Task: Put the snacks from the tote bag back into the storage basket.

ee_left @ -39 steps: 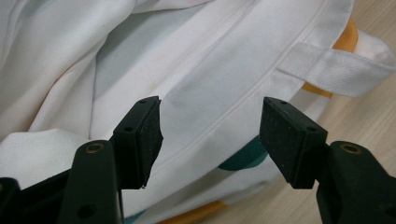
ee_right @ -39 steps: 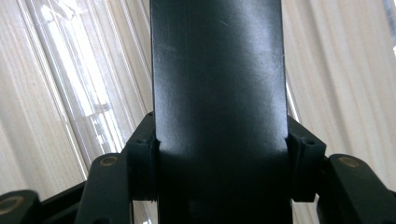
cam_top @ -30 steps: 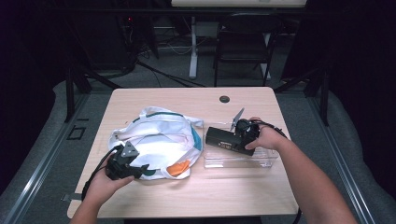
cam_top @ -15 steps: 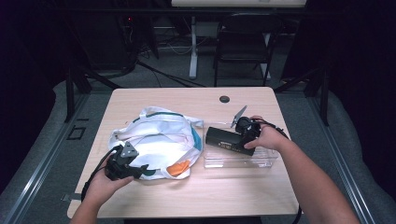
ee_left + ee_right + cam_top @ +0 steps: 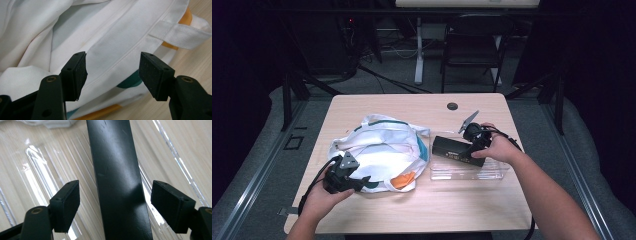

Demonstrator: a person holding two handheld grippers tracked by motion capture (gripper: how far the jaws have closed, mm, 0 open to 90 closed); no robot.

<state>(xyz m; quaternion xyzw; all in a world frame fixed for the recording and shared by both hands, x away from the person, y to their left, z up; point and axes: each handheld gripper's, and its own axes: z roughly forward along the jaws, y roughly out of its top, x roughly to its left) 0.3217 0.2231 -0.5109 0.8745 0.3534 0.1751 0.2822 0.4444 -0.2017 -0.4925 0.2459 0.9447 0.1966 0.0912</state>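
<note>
Jaws of both grippers wide apart: right gripper (image 5: 113, 202) around one black box (image 5: 117, 180), left gripper (image 5: 112, 75) over one white bag (image 5: 75, 32).

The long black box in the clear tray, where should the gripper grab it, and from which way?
Probably across its two long sides near the middle, coming straight down from above. The long black box lies flat in the shallow clear plastic tray, and it is narrow enough to fit between the right gripper, whose jaws have just been opening and stand clear on either side. The tray's low walls block a sideways approach.
</note>
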